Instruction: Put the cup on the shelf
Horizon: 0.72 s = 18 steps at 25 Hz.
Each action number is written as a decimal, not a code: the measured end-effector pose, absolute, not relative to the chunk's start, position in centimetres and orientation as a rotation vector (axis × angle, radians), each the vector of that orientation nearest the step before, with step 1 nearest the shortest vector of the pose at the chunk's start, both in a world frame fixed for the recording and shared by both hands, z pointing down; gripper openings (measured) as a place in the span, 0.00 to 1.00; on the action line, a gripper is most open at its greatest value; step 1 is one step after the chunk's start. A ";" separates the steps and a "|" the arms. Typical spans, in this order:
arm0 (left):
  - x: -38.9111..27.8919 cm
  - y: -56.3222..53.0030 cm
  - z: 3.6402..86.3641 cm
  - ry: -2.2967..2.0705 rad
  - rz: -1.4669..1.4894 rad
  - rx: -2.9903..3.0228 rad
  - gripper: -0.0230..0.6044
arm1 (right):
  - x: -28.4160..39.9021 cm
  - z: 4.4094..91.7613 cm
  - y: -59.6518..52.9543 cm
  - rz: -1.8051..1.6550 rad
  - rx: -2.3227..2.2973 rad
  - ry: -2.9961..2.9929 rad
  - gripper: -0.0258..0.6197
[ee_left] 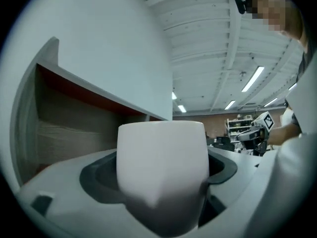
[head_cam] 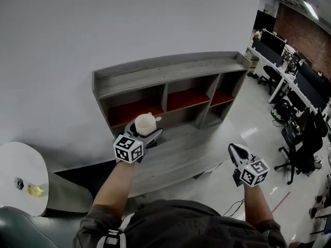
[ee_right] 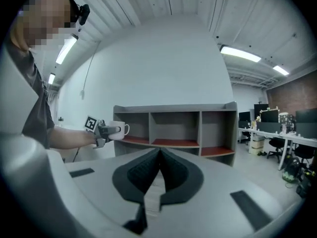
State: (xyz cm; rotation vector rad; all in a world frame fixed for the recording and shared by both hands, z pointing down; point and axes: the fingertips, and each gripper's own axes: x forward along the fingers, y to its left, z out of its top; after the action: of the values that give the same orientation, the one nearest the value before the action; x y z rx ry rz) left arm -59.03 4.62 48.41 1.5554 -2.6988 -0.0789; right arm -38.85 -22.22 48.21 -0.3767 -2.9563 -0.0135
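White cup (ee_left: 162, 170) clamped in left gripper (head_cam: 138, 141) just before shelf's (head_cam: 170, 74) left compartment, upright; right gripper (head_cam: 242, 157) jaws pressed together, empty, well apart.

Cup (head_cam: 145, 124) in left gripper (head_cam: 145, 134), before shelf (head_cam: 170, 68) left compartment; right gripper (head_cam: 232, 149) lower right, well apart.
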 end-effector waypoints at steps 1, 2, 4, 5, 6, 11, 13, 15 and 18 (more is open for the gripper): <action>-60.3 5.5 48.6 -2.726 -0.053 1.505 0.72 | -39.8 48.4 -21.6 -0.013 -0.401 -2.947 0.03; -61.4 6.3 48.7 -2.747 -0.032 1.460 0.72 | -40.6 48.6 -21.1 -0.011 -0.424 -2.938 0.03; -63.5 7.6 49.0 -2.779 -0.010 1.382 0.72 | -42.2 49.0 -20.0 -0.010 -0.464 -2.923 0.03; -64.5 8.1 49.1 -2.791 -0.011 1.349 0.72 | -42.9 49.1 -19.6 -0.010 -0.482 -2.917 0.03; -65.4 8.5 49.1 -2.804 -0.012 1.318 0.72 | -43.6 49.3 -19.3 -0.012 -0.496 -2.912 0.03; -70.1 10.2 49.4 -2.872 0.054 1.159 0.72 | -46.4 50.0 -18.1 -0.007 -0.538 -2.888 0.03; -71.7 10.9 49.7 -2.882 0.068 1.102 0.72 | -47.2 50.3 -17.7 -0.008 -0.545 -2.879 0.03; -73.0 11.4 50.4 -2.878 0.091 1.054 0.72 | -47.8 50.5 -17.5 -0.006 -0.547 -2.876 0.03; -74.4 11.7 51.5 -2.864 0.122 0.993 0.72 | -48.4 50.5 -17.6 -0.005 -0.546 -2.877 0.03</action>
State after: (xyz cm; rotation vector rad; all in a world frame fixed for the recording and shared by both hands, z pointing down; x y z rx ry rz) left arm -74.44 11.66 51.46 0.9931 -2.8642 0.1216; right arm -48.44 -17.56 50.50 -0.5460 -2.8773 -0.0047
